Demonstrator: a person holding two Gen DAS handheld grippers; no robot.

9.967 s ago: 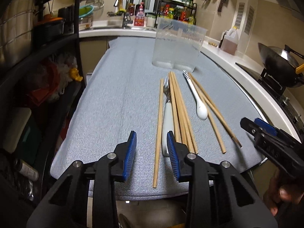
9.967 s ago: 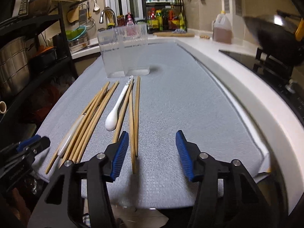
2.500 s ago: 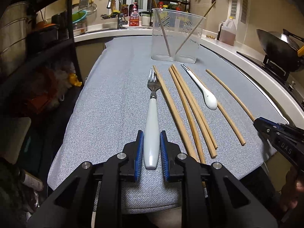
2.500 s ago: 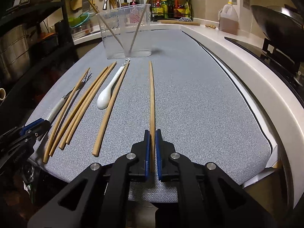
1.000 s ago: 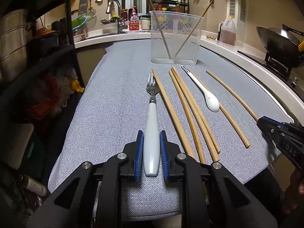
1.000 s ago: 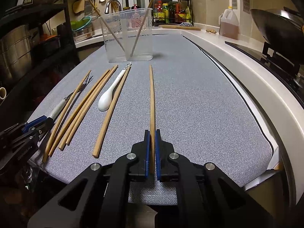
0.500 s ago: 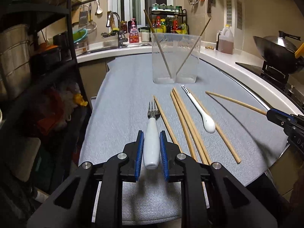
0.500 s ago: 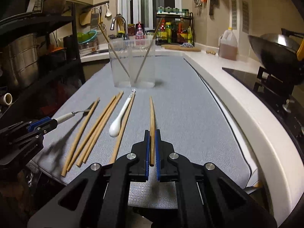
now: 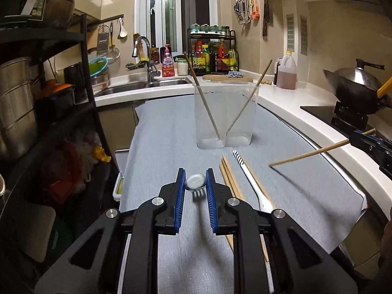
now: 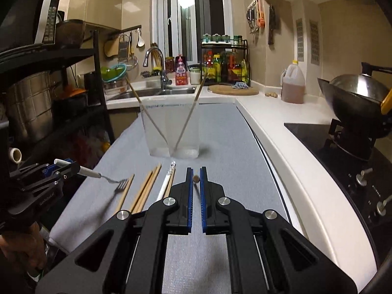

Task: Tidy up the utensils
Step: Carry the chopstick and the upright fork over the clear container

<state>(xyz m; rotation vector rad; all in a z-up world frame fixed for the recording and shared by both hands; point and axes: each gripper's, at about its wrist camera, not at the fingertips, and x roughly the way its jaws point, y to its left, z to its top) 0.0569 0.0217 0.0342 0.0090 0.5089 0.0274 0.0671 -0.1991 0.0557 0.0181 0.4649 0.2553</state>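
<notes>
My left gripper (image 9: 194, 182) is shut on a white-handled fork (image 9: 195, 181), held above the mat with its tines forward; the fork also shows in the right wrist view (image 10: 107, 177). My right gripper (image 10: 195, 178) is shut on a wooden chopstick (image 10: 195, 178), lifted and pointing forward; it shows in the left wrist view (image 9: 308, 153). A clear two-part container (image 9: 225, 117) stands upright at the far middle of the grey mat (image 9: 166, 147) with two chopsticks leaning in it. Several chopsticks (image 9: 230, 178) and a white spoon (image 9: 254, 183) lie on the mat.
A black shelf rack (image 9: 49, 98) with pots stands at the left. A sink (image 9: 147, 85) and bottle rack (image 9: 213, 56) are at the back. A wok (image 9: 355, 90) sits on the stove at the right, beside an oil jug (image 9: 286, 73).
Both grippers have risen off the mat. The fork and the chopstick have come up with them and now hang in the air, pointing toward the container.
</notes>
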